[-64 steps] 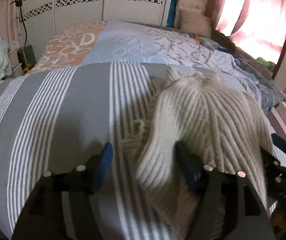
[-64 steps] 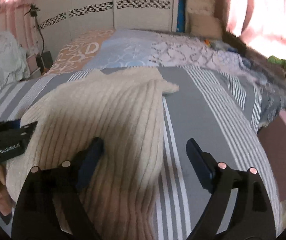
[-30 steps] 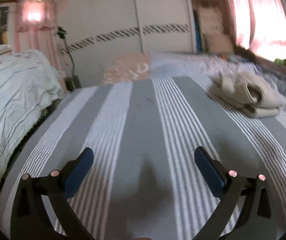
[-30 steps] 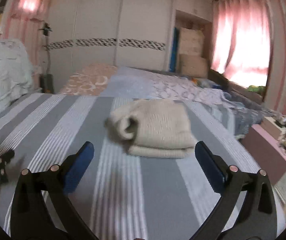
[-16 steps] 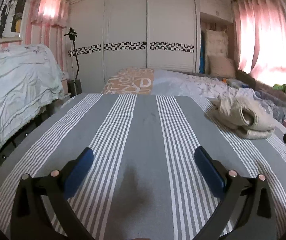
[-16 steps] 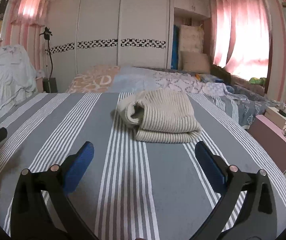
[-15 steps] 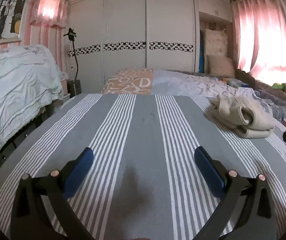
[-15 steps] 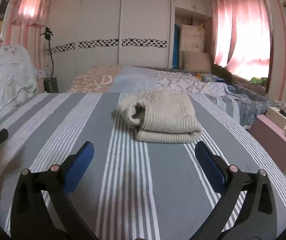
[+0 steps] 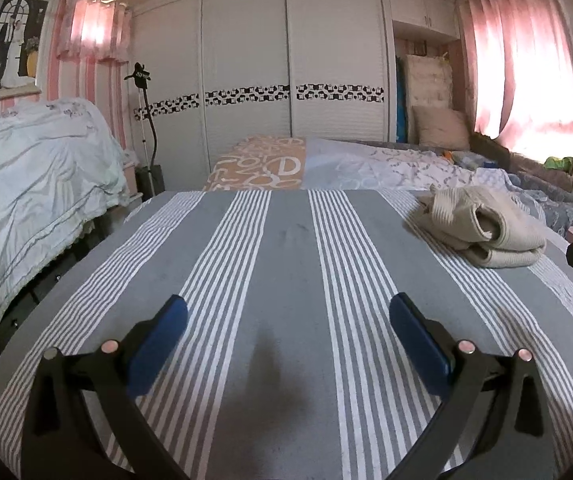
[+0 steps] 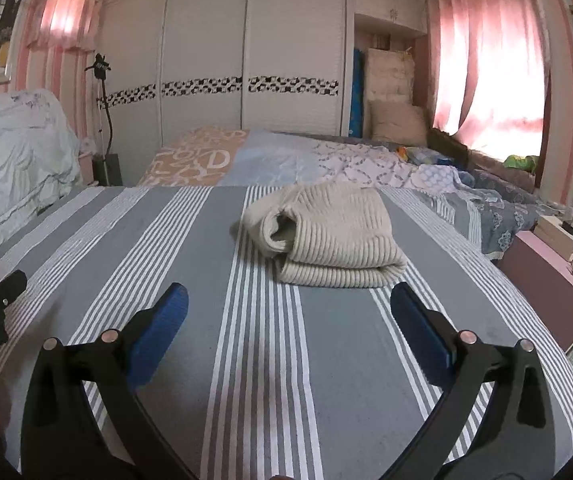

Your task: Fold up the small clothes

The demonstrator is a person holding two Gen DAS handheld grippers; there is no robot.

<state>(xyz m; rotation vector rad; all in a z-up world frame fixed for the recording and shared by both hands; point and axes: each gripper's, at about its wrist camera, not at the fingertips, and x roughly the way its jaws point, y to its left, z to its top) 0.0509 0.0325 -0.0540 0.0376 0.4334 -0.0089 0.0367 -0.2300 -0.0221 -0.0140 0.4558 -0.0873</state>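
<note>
Grey-and-white striped sheet (image 10: pixel 326 360) covered bed; white wardrobe (image 10: pixel 246 60) behind it, pink curtains (image 10: pixel 486 60) beside wardrobe. Folded cream sweater (image 10: pixel 334 240) lay on sheet, ahead of your right gripper (image 10: pixel 288 320). Your 2 grippers, left gripper (image 9: pixel 286 322) too, were spread wide, empty. 2.1 s before, both were at sweater; since then you pulled back.

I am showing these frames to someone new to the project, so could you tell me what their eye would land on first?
Most likely the cream ribbed knit, folded into a bundle and lying alone on the grey striped cover, far side, just right of centre. Next, the blue-padded jaws of the right gripper and left gripper, both wide open and empty near the lower edge. Behind, glowing pink curtains beside a white wardrobe.
</note>
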